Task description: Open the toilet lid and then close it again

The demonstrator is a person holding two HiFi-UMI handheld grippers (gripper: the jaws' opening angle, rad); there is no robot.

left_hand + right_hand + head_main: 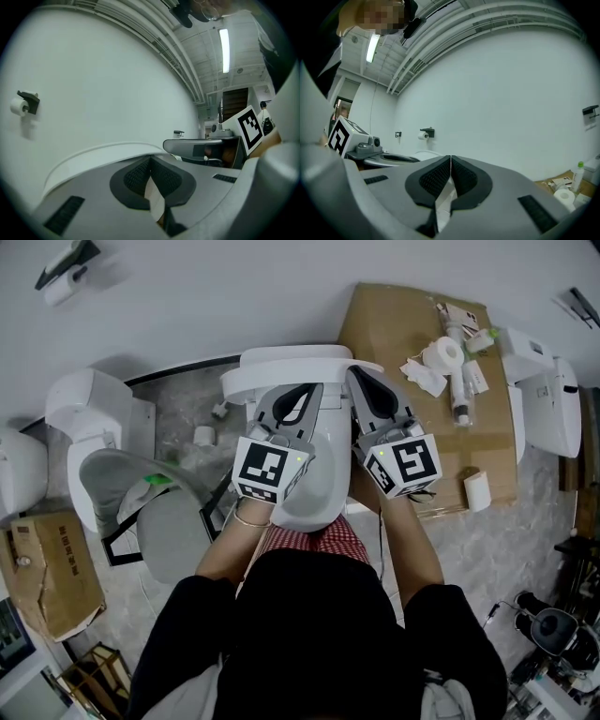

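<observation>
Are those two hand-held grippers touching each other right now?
Apart. The head view shows the left hand-held gripper and the right hand-held gripper side by side, with a strip of white toilet visible between them.

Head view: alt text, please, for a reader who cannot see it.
A person stands over a white toilet, holding the left gripper and right gripper side by side above it, both shut and empty. Cardboard lies beside it.

Toilet lid (323, 486) of smooth glossy white plastic, left gripper (312, 388) and right gripper (357, 372) in matt grey plastic, black cross-textured pads (134, 177), matt brown cardboard sheet (394, 329) right of the toilet lid, veined stone-look floor (178, 409) to its left.
</observation>
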